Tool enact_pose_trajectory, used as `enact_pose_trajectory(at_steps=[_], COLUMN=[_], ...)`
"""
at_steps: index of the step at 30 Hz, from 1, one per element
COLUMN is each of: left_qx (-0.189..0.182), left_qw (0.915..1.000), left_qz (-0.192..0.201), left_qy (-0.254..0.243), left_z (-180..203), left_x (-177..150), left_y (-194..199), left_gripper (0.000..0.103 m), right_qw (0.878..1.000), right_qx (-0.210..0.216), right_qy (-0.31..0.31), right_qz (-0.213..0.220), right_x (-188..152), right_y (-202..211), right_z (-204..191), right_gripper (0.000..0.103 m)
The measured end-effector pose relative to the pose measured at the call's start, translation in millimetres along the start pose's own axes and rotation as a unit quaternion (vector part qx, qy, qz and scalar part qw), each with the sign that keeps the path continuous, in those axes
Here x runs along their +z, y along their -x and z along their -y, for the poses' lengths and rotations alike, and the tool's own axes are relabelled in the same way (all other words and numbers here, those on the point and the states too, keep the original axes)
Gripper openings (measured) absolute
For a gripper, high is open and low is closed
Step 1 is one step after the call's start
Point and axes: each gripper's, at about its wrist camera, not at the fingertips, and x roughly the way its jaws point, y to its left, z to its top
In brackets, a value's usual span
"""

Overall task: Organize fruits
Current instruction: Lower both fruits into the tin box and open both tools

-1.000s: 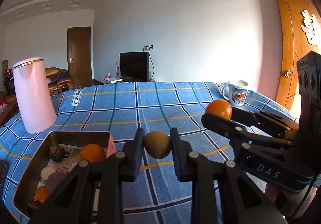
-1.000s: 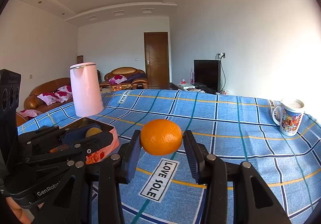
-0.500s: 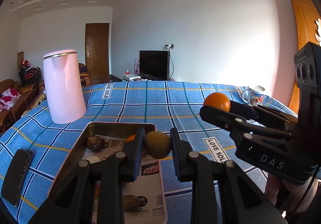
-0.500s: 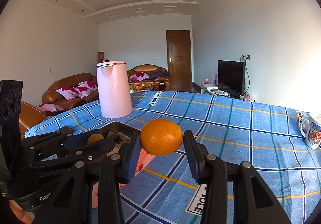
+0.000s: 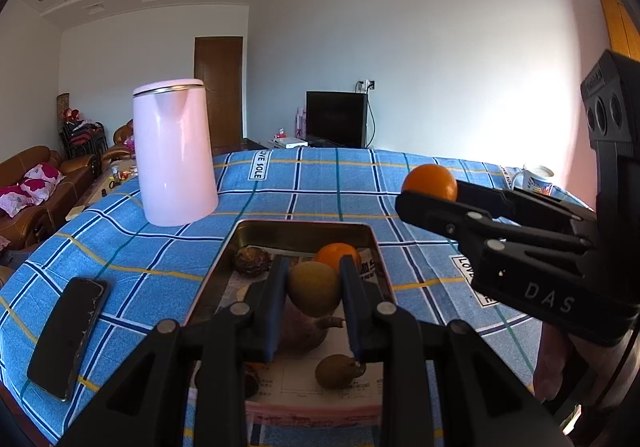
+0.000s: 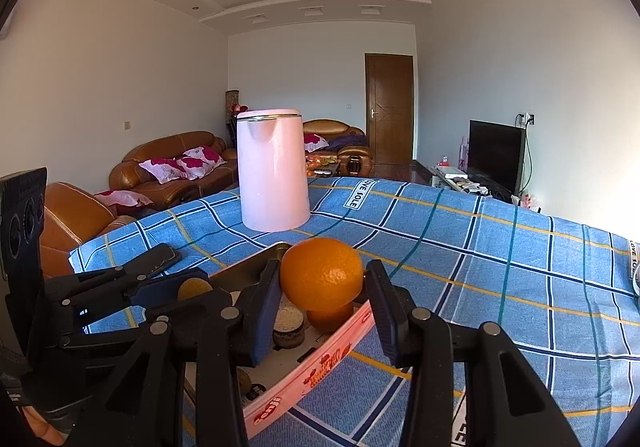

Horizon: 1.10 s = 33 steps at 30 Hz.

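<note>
My left gripper (image 5: 314, 287) is shut on a brownish-green round fruit (image 5: 314, 289) and holds it above the metal tray (image 5: 304, 227). The tray holds an orange (image 5: 335, 251), a dark round fruit (image 5: 251, 262), a small brown fruit (image 5: 336, 371) and other pieces partly hidden by my fingers. My right gripper (image 6: 322, 279) is shut on an orange (image 6: 322, 274) and holds it above the tray's pink-walled right side (image 6: 320, 363). From the left wrist view the right gripper (image 5: 430, 193) shows at the right with its orange (image 5: 430, 181).
A pink kettle (image 5: 174, 153) stands behind the tray on the blue checked cloth (image 5: 340, 183). A black phone (image 5: 70, 331) lies left of the tray. A printed mug (image 5: 538, 179) stands far right. Sofas (image 6: 172, 167) and a TV (image 6: 496, 151) are beyond the table.
Both grippers have swung left with their fruits, from over the bare cloth to over the tray. The kettle and phone have come into fuller view.
</note>
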Motion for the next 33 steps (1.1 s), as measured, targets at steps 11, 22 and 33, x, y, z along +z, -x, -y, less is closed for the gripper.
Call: enact_pose_trajectory(at_steps=[11,22,33], left_qx=[0.002,-0.009,-0.008], left_qw=[0.9997,0.9984,0.9975], left_qz=[-0.022,-0.054,-0.07], left_qy=[0.014,0.01,-0.009], left_z=[-22,-25,-16], left_x=[-12,-27,-32], left_y=[0,-6,-14], left_gripper=[0.028,0.028,0.034], right_qw=[0.999,0.994,0.989], right_qx=[0.013,0.006,0.006], right_qy=[0.005,0.007,0.023], right_qz=[-0.042,-0.112,-0.143], right_x=[-4,-19,-27], right_y=[-27,-52,-62], right_z=[-16,-23,-29], right_gripper=[0.045,0.045,0.045])
